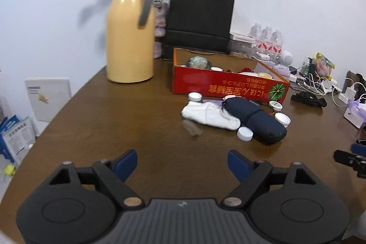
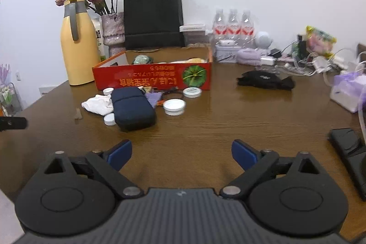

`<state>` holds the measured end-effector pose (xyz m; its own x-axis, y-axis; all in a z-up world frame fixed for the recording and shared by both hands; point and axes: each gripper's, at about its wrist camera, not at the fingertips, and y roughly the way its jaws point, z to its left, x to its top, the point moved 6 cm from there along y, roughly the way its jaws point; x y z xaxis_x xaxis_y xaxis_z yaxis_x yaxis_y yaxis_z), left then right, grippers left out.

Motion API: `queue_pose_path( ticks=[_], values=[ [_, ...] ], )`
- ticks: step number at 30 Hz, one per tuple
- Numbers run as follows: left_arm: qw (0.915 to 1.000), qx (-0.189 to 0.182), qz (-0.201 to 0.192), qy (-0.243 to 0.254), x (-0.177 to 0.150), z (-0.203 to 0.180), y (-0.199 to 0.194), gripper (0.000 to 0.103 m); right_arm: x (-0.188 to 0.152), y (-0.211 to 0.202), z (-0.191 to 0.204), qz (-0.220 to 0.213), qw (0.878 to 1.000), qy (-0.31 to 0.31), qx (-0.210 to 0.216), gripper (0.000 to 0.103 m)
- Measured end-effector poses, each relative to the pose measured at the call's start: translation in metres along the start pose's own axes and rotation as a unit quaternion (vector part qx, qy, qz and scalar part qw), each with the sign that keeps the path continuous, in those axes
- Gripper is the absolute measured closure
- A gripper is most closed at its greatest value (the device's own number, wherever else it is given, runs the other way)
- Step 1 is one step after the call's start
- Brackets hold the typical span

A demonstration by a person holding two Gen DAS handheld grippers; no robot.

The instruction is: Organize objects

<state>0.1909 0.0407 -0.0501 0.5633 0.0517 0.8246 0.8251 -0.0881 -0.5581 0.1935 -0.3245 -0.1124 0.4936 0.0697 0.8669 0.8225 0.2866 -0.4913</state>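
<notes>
- White wall backs a brown tabletop [image 2: 217,125]; a red box [image 2: 151,77] stands near the wall, open at the top.
- Loose items lie just in front of the box: a navy pouch [image 2: 132,109], a white cloth [image 2: 98,104] touching it, and 4 or so white lids [image 2: 174,106].
- Left gripper [image 1: 182,164]: jaws wide apart, nothing between them.
- Right gripper [image 2: 181,154]: jaws wide apart, empty.
- Risk: lids sit against the pouch; a grasp on the pouch could likely scatter them.
- Risk: both grippers converge on 1 cluster and may collide.
- Clearance: bare tabletop lies between grippers and cluster; a yellow jug [image 1: 130,38] stands left, a cable clutter [image 2: 304,63] right.
</notes>
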Motion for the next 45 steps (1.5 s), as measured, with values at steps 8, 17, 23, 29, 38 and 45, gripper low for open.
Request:
queue_pose_path(
  ticks=[8, 17, 23, 29, 38, 45],
  values=[
    [0.9951, -0.080, -0.016, 0.055, 0.055, -0.047, 0.088, 0.028, 0.022, 0.066, 0.040, 0.025, 0.998, -0.020, 0.061, 0.025],
    [0.9804, -0.179, 0.079, 0.026, 0.083, -0.073, 0.203, 0.052, 0.016, 0.115, 0.033, 0.062, 0.990, 0.088, 0.089, 0.047],
    [0.9689, -0.229, 0.092, 0.015, 0.077, -0.074, 0.180, 0.069, 0.021, 0.102, 0.002, 0.025, 0.983, 0.173, 0.056, 0.062],
    [0.9747, -0.204, 0.092, 0.004, 0.073, -0.080, 0.186, 0.066, 0.016, 0.118, -0.009, 0.029, 0.980, 0.186, 0.056, 0.058],
    [0.9892, -0.141, 0.022, 0.035, 0.065, -0.092, 0.098, 0.078, 0.022, 0.079, -0.009, 0.026, 0.981, 0.172, 0.087, 0.067],
    [0.9922, -0.124, 0.006, -0.004, 0.024, -0.086, 0.005, 0.078, 0.018, 0.007, 0.010, 0.008, 0.986, 0.114, 0.122, 0.067]
  ],
)
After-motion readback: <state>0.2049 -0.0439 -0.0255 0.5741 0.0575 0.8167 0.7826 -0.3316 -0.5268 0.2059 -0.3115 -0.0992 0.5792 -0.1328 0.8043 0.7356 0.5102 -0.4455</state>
